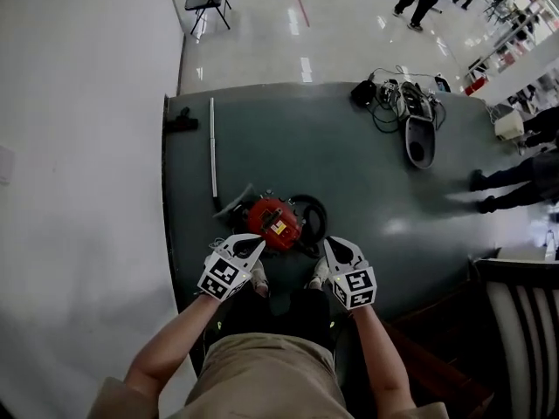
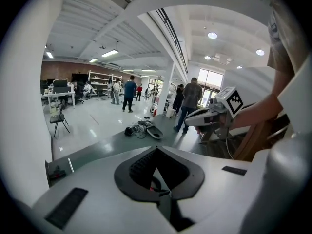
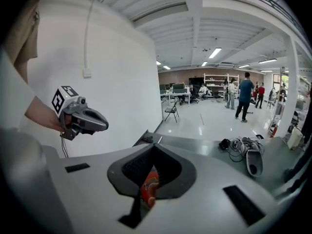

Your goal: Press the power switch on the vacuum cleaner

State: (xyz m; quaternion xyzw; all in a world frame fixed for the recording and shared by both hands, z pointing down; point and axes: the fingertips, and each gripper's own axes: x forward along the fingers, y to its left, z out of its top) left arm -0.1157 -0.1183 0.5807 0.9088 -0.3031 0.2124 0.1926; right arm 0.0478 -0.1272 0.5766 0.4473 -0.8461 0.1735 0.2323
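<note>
A red canister vacuum cleaner [image 1: 274, 222] with a black hose loop sits on the dark green mat [image 1: 349, 173], just ahead of the person's feet. My left gripper [image 1: 255, 245] hovers at its near left side and my right gripper [image 1: 331, 243] at its near right; neither touches it. Both point forward and down with their jaws shut and nothing held. In the right gripper view the red body [image 3: 148, 186] shows through the gap behind the closed jaws [image 3: 154, 146]. The left gripper view shows only a sliver of red [image 2: 155, 188] there. The power switch is not discernible.
A white wand tube [image 1: 212, 151] and a black floor nozzle [image 1: 182, 122] lie on the mat's left side. A grey device with tangled cables [image 1: 417, 133] lies at far right. People's legs [image 1: 511, 190] cross at the right edge, near a wooden chair [image 1: 520, 321].
</note>
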